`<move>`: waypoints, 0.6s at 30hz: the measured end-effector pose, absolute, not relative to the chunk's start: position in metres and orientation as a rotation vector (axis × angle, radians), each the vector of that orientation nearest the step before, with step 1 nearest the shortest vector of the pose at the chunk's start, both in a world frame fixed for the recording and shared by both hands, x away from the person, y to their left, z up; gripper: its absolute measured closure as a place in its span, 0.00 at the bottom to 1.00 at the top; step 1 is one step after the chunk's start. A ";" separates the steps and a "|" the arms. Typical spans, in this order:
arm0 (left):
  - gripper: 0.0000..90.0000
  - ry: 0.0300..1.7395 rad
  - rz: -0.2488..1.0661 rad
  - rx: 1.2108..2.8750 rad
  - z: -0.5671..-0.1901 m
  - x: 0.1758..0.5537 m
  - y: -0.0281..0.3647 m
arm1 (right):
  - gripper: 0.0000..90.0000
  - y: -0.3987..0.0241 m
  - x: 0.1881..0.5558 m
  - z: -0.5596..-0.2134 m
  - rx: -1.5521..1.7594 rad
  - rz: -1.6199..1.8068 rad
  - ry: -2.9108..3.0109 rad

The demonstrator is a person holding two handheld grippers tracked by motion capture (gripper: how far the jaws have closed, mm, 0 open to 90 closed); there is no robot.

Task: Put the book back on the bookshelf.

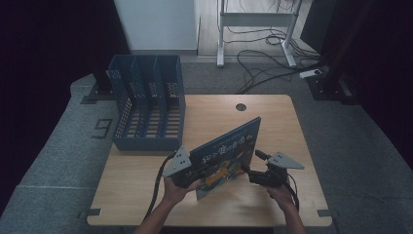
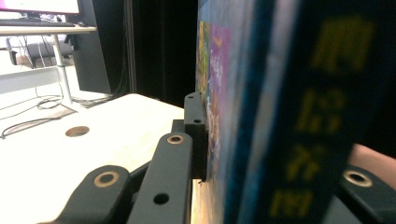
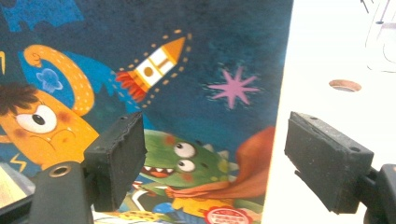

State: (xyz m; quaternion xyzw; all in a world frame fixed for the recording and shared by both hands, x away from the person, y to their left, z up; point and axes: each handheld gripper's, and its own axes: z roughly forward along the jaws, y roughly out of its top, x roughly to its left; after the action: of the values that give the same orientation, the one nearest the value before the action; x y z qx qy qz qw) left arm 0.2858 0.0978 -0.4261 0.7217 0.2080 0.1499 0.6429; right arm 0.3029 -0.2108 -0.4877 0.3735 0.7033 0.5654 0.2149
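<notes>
Partly, the left gripper (image 1: 187, 170) hides the book (image 1: 229, 146).

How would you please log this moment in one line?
left gripper: shut on picture book | right gripper: open beside book | book: upright on table | file rack: empty

From above, my room is looking dim, with black walls swallowing both sides and only the table (image 1: 272, 122) catching soft light. My left gripper's camera is blurring the near book (image 2: 299, 112) spine badly. In my right gripper's view, the table on the right is glaring white.
</notes>
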 end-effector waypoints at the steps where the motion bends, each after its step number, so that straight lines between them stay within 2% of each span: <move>1: 0.91 0.486 0.331 1.630 -0.425 0.287 0.100 | 0.22 -0.212 0.303 -0.488 1.041 1.568 1.945; 18: 0.91 0.560 0.308 1.576 -0.414 0.289 0.120 | 0.23 -0.218 0.302 -0.491 1.061 1.557 1.943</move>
State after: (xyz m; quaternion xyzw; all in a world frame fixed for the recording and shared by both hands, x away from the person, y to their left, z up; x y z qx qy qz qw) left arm 0.2889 0.1195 -0.4137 0.6965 0.2474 0.1360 0.6596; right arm 0.3017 -0.2176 -0.4906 0.3829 0.7009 0.5618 0.2157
